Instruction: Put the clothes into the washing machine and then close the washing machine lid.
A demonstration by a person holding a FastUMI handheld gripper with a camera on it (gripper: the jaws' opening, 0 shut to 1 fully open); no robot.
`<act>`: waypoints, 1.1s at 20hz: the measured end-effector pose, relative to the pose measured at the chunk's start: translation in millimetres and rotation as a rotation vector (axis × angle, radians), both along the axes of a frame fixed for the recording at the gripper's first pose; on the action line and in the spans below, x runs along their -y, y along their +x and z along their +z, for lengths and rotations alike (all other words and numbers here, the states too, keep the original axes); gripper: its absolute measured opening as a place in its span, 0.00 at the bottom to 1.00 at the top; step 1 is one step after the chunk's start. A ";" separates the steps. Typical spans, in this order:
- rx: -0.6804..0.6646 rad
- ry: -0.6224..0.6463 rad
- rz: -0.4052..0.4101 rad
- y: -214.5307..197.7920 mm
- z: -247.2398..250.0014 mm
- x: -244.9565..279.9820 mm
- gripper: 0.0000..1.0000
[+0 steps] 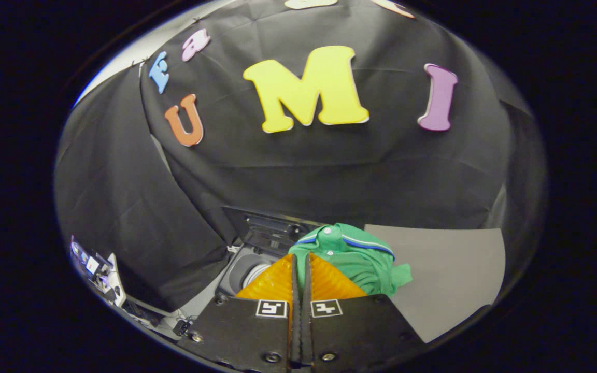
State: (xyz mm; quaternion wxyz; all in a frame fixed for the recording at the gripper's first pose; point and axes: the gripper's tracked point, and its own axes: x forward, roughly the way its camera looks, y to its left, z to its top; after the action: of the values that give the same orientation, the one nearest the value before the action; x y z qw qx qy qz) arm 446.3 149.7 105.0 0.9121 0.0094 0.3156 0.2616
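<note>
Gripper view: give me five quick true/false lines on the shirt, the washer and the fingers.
1. The gripper has its fingers nearly closed, with a thin gap. True.
2. The green shirt is fully inside the washing machine. False: it hangs bunched just beyond the fingers, above the grey surface.
3. The washing machine has its lid shut. False: the lid stands up and the drum opening shows.
4. The shirt's collar has a blue and white stripe. True.
5. The washing machine is to the right of the shirt. False: it sits to the left, beyond the left finger.
</note>
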 end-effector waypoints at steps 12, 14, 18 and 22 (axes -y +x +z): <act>-0.064 -0.014 0.174 -9.6 -38.0 -135.2 0.04; -0.070 -0.024 0.187 -8.8 -46.4 -149.6 0.04; -0.082 -0.056 0.190 1.5 -71.0 -169.0 0.04; -0.138 -0.076 0.171 10.9 -105.5 -175.7 0.04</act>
State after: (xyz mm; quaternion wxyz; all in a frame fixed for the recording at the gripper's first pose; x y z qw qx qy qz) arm 457.2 325.4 -0.5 0.8622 -0.0343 0.3872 0.3248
